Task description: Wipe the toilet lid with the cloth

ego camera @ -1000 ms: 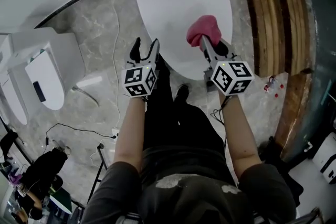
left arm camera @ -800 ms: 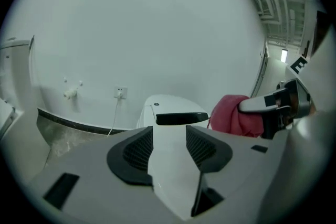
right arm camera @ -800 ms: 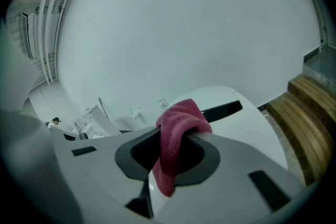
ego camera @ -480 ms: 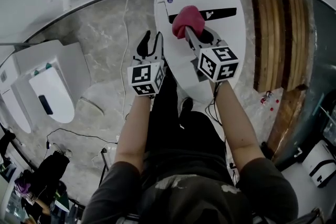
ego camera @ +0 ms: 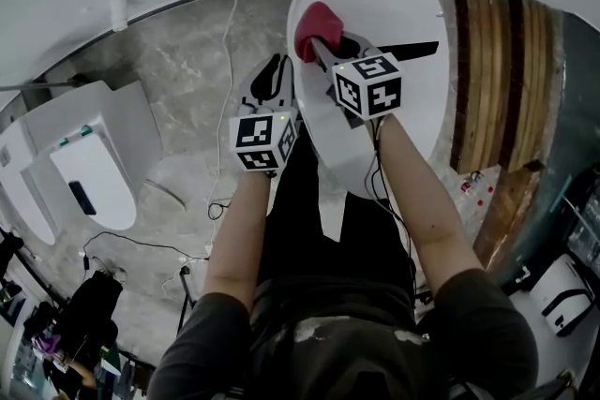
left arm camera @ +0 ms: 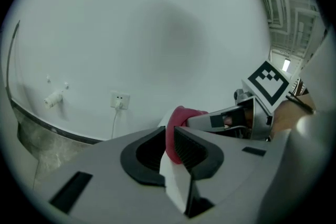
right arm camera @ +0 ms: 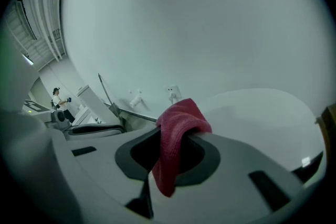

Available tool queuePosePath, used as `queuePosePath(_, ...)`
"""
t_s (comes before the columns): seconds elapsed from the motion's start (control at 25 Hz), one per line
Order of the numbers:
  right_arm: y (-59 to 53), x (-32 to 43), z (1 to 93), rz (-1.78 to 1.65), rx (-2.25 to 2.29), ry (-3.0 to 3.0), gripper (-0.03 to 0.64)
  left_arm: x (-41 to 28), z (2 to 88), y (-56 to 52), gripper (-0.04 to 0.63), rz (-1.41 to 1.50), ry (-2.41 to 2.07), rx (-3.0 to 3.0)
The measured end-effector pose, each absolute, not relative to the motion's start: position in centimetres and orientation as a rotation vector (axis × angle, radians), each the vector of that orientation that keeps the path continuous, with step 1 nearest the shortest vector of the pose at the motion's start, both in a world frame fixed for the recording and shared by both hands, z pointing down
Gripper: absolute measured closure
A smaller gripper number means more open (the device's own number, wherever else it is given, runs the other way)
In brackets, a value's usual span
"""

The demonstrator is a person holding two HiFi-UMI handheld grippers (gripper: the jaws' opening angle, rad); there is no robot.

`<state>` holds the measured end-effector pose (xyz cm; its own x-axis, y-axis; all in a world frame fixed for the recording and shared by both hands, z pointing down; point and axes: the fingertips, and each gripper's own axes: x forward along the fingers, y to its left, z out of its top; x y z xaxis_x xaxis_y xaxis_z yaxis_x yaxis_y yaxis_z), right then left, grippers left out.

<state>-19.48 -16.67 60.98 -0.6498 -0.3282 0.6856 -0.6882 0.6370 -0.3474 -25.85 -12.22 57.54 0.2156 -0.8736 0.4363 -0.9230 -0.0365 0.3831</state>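
Note:
The white toilet lid lies ahead of me, below the wall. My right gripper is shut on the red cloth, which bunches at its tips over the lid's far left part. In the right gripper view the cloth hangs folded between the jaws, with the lid beyond. My left gripper hovers just off the lid's left edge. Its jaws are closing to a narrow gap with nothing in them. In the left gripper view the cloth shows beyond the left gripper.
A cable runs from a wall socket down across the marble floor. Other white toilets stand at the left. Wooden slats border the right. Small red and white items lie on the floor.
Both grippers moved forward toward the wall. The right one carried the cloth from the lid's near part to its far left. The left jaws narrowed from wide apart to a slit.

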Motion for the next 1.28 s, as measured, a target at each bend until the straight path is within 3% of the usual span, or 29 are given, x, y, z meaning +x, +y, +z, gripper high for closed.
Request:
queuePosePath(0.2, -19.6, -20.0, 62.2, 0.781, 0.761, -2.251, 0.561, -26.4, 57.9, -12.8, 0.563, 0.099, -1.706, 1.855)
queuePosePath(0.6, -26.3, -16.9, 63.0, 0.734, 0.679, -2.253, 0.561, -23.9, 58.0, -14.4, 0.565, 0.11, -1.826, 1.765)
queuePosePath(1.28, -31.5, 6.0, 62.3, 0.784, 0.92, -2.209, 0.561, -10.0, 56.8, -16.4, 0.565, 0.138, -1.872, 1.774)
